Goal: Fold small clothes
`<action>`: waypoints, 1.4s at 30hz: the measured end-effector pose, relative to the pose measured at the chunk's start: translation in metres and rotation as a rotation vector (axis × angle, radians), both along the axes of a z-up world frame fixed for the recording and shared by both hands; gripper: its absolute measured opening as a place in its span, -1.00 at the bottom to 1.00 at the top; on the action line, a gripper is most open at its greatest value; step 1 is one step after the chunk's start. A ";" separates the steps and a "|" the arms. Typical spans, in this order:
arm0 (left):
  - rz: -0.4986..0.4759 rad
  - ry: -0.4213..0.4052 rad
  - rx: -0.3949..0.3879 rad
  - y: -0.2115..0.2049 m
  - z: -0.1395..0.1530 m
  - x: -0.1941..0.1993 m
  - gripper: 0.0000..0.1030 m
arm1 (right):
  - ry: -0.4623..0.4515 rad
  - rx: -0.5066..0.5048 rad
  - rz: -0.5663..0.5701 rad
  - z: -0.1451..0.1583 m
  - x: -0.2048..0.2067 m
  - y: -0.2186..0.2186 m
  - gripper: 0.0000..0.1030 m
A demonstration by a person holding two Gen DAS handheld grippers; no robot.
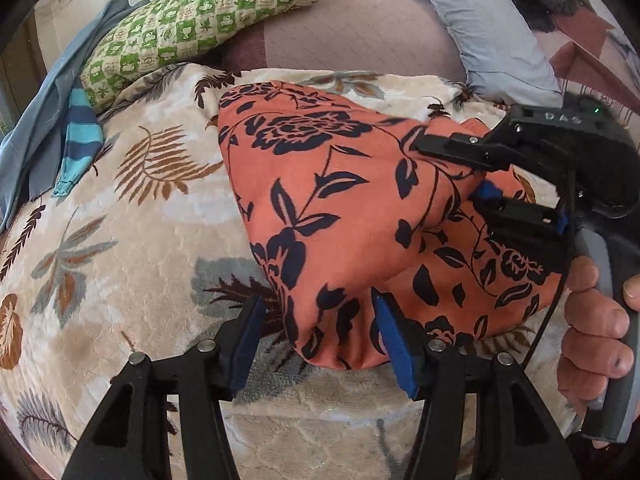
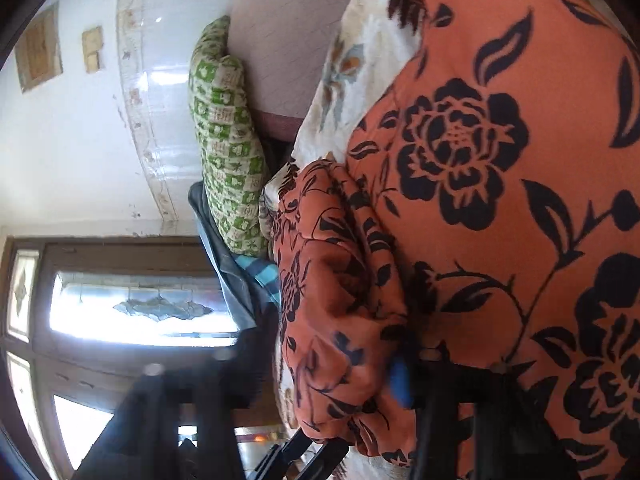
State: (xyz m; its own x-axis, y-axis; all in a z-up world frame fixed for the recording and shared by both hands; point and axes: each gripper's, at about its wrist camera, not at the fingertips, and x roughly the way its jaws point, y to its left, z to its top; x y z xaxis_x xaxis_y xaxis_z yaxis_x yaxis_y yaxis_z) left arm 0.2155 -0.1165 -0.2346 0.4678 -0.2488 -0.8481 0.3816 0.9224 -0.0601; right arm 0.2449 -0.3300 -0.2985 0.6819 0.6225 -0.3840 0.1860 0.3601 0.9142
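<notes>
Bedroom: white tiled wall (image 2: 80, 128), stained-glass window (image 2: 136, 308), bed under a cream leaf-print blanket (image 1: 120, 240), green checked pillow (image 1: 192, 20) and grey pillow (image 1: 496, 36) at the head. Orange floral garment (image 1: 340, 208) heaped mid-blanket. Left gripper (image 1: 320, 332) half open, straddling the near hem without pressing; right gripper (image 1: 452, 172) narrowed onto a fold of the cloth.

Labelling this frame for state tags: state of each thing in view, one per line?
Orange black-flowered garment: partly folded, bunched, lying on the blanket.
Left claw: open, astride the garment's near corner.
Right claw: pinching a garment fold.
Beige leaf-print plush blanket: spread flat.
Green checked pillow: lying at the blanket's far edge.
Blue clothes pile: crumpled, unfolded.
</notes>
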 end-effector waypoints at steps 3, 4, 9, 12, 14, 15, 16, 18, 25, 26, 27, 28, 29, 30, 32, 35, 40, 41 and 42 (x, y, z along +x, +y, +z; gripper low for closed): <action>0.013 0.014 0.008 -0.003 0.000 -0.001 0.14 | -0.094 -0.138 -0.001 0.038 -0.013 0.007 -0.76; 0.018 0.013 0.004 -0.003 0.002 -0.002 0.14 | -0.125 -0.200 -0.022 0.052 -0.022 0.005 -0.77; 0.004 0.003 -0.043 -0.017 0.018 -0.010 0.21 | -0.231 -0.252 -0.177 0.089 -0.078 -0.039 -0.78; -0.040 -0.026 -0.055 -0.040 0.024 -0.020 0.36 | -0.232 -0.274 -0.256 0.096 -0.118 -0.076 -0.78; -0.076 -0.045 -0.032 -0.060 0.023 -0.027 0.36 | -0.178 -0.274 -0.259 0.088 -0.131 -0.092 -0.78; -0.093 -0.048 -0.020 -0.070 0.020 -0.031 0.36 | -0.134 -0.269 -0.255 0.079 -0.135 -0.098 -0.78; -0.106 -0.047 -0.007 -0.079 0.018 -0.034 0.36 | -0.085 -0.267 -0.246 0.069 -0.137 -0.103 -0.78; -0.122 -0.057 0.027 -0.093 0.010 -0.038 0.36 | 0.003 -0.259 -0.198 0.049 -0.141 -0.110 -0.78; -0.092 -0.090 0.287 -0.098 -0.033 -0.029 -0.18 | 0.295 -0.157 -0.089 -0.013 -0.138 -0.123 -0.69; -0.081 -0.057 0.273 -0.091 -0.038 -0.025 -0.19 | 0.307 -0.106 -0.091 -0.017 -0.139 -0.129 -0.67; -0.071 -0.041 0.240 -0.085 -0.038 -0.022 -0.19 | 0.306 -0.065 -0.098 -0.019 -0.141 -0.136 -0.64; -0.068 -0.033 0.226 -0.081 -0.036 -0.021 -0.19 | 0.294 -0.044 -0.118 -0.017 -0.144 -0.142 -0.60; -0.076 -0.034 0.226 -0.081 -0.034 -0.022 -0.20 | 0.277 -0.053 -0.155 -0.012 -0.149 -0.148 -0.58; -0.090 -0.038 0.225 -0.080 -0.030 -0.024 -0.25 | 0.265 -0.093 -0.198 -0.004 -0.153 -0.152 -0.45; -0.111 -0.049 0.207 -0.077 -0.020 -0.029 -0.26 | 0.227 -0.203 -0.290 0.016 -0.159 -0.157 -0.21; -0.127 -0.049 0.151 -0.068 -0.001 -0.029 -0.26 | 0.112 -0.244 -0.351 0.040 -0.162 -0.156 0.35; -0.151 -0.078 0.041 -0.066 0.031 -0.023 -0.26 | 0.063 -0.238 -0.344 0.047 -0.146 -0.143 0.35; -0.150 -0.081 0.030 -0.067 0.034 -0.019 -0.26 | 0.065 -0.248 -0.335 0.049 -0.139 -0.138 0.35; -0.153 -0.079 0.017 -0.069 0.037 -0.016 -0.26 | 0.068 -0.260 -0.329 0.049 -0.136 -0.135 0.35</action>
